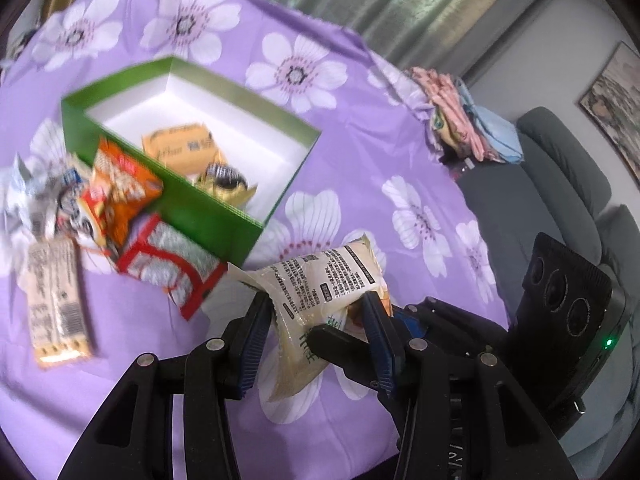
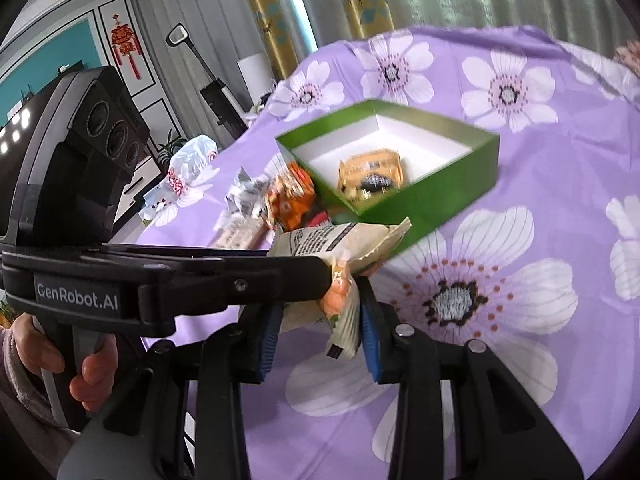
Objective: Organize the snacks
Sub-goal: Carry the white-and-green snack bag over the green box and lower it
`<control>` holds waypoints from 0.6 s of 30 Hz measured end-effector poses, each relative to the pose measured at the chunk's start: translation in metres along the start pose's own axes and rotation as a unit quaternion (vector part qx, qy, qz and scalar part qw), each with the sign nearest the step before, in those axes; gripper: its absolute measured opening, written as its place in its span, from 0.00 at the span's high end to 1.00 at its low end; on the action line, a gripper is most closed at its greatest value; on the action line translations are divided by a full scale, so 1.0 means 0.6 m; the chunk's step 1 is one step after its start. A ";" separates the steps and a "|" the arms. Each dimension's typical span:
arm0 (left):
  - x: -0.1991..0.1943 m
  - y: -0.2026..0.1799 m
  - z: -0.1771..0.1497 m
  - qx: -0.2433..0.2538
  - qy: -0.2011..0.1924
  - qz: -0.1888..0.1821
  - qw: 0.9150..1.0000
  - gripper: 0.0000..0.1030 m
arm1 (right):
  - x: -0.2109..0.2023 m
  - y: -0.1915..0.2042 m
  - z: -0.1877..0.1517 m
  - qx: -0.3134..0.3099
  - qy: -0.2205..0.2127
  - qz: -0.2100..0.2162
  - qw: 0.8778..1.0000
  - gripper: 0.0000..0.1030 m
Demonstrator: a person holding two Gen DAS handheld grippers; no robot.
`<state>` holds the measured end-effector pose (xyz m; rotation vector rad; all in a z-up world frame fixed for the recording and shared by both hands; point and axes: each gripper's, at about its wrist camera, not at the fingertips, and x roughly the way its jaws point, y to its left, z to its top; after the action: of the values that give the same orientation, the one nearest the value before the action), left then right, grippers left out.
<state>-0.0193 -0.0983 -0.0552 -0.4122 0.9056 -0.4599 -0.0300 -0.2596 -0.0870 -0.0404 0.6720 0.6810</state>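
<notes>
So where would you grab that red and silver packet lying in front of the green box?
Probably by its near corner, coming from above on the near side. The red and silver packet lies flat, with its far edge by the green box and one end under the orange packet. Only the near corner juts free.

Two black hand-held grippers, blue-padded.

Left gripper [image 1: 318,308]: matte black linkage bars, silver round screws at the joints, ribbed blue pads [image 1: 256,328] on the fingers. Right gripper [image 2: 320,322]: same black bars, silver screws, blue pads [image 2: 372,336]. Beside it in the right wrist view, the left unit's black body with white "GenRobot.AI" lettering, three round lenses, white lights. Below that lettering, bare-skinned hand [image 2: 86,376] and pale pinkish fuzzy sleeve [image 2: 16,380].
</notes>
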 end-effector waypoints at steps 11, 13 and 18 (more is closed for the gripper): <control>-0.021 0.010 0.067 0.028 -0.036 0.003 0.999 0.54 | 0.005 0.014 0.070 -0.031 -0.035 -0.009 0.999 0.65; -0.021 0.015 0.078 0.032 -0.041 0.005 0.999 0.54 | 0.012 0.012 0.082 -0.032 -0.040 -0.010 0.999 0.65; -0.015 0.028 0.106 0.034 -0.046 0.006 0.998 0.54 | 0.031 0.005 0.108 -0.035 -0.048 -0.012 0.998 0.65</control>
<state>0.0318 -0.0705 -0.0228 -0.3626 0.8001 -0.4553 0.0157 -0.2307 -0.0460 -0.0796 0.5548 0.6787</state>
